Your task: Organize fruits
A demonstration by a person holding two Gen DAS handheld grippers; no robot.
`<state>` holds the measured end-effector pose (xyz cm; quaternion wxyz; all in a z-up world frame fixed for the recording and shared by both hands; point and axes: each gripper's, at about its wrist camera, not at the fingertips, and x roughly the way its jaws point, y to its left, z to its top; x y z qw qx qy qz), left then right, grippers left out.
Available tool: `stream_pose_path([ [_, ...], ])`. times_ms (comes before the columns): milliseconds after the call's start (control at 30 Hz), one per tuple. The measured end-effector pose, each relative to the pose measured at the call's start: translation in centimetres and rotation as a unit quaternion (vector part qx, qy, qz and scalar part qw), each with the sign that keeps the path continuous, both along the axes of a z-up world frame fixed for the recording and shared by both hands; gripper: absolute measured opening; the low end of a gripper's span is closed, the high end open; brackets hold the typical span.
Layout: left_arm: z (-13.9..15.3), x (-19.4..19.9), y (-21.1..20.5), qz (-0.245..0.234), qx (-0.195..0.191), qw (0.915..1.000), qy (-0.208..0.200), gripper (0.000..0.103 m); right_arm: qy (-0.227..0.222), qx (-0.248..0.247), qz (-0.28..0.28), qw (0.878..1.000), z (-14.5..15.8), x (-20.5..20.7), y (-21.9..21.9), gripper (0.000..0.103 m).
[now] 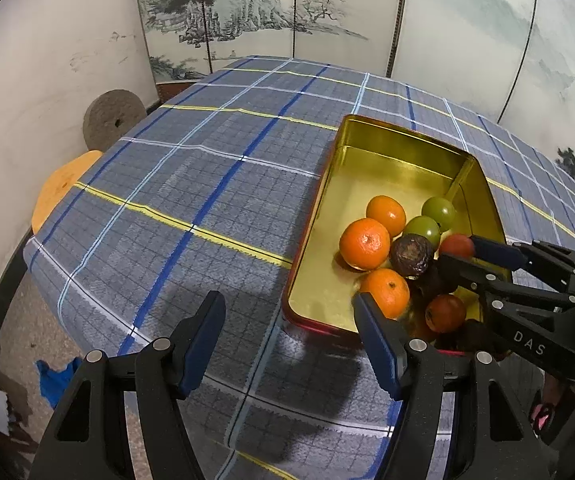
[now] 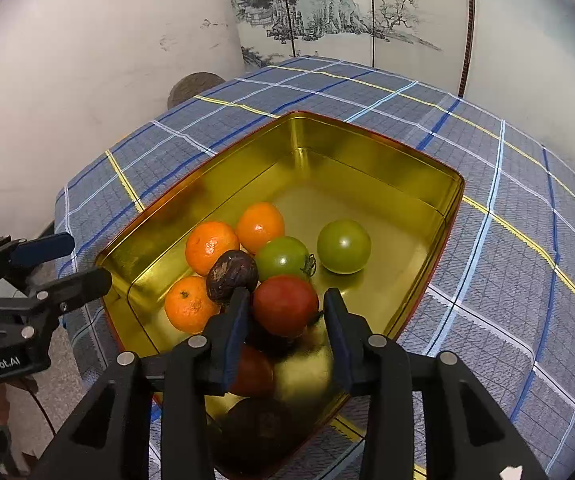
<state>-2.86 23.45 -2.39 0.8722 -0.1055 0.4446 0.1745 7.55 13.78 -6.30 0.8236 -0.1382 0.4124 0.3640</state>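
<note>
Right wrist view: the right gripper (image 2: 285, 312) reaches into the near end of the gold tin (image 2: 367, 148). A red tomato (image 2: 285, 304) lies between its fingers; the left pad is at the fruit's edge, and a gap shows between the fruit and the right pad, so the jaws stand slightly apart with no grip. Just beyond the tomato are a dark wrinkled fruit (image 2: 231, 276), three oranges (image 2: 211, 246) and two green tomatoes (image 2: 343, 246). More dark and red fruit lies under the gripper, partly hidden. Left wrist view: the left gripper (image 1: 287, 320) hovers half open and empty above the plaid tablecloth (image 1: 187, 184), beside the tin's left wall. A painted folding screen (image 1: 247, 12) stands behind the table.
</note>
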Motion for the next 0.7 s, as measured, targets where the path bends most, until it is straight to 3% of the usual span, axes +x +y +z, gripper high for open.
stream_pose_path([
  [67, 0.0, 0.0, -0.1, 0.0, 0.0, 1.0, 0.001, 0.068, -0.001, -0.001, -0.003, 1.0, 0.0, -0.1, 0.0, 0.047],
  [300, 0.0, 0.0, -0.3, 0.0, 0.001, 1.0, 0.002, 0.068, -0.005, 0.003, -0.006, 1.0, 0.3, -0.4, -0.3, 0.054],
  [567, 0.1, -0.1, -0.7, -0.001, 0.004, 1.0, 0.001, 0.068, -0.025, 0.006, -0.016, 1.0, 2.0, -2.2, -1.4, 0.088],
  [700, 0.3, -0.2, -1.0, -0.002, 0.008, 1.0, 0.001, 0.068, -0.026, -0.004, -0.024, 0.999, 2.2, -3.1, -2.0, 0.097],
])
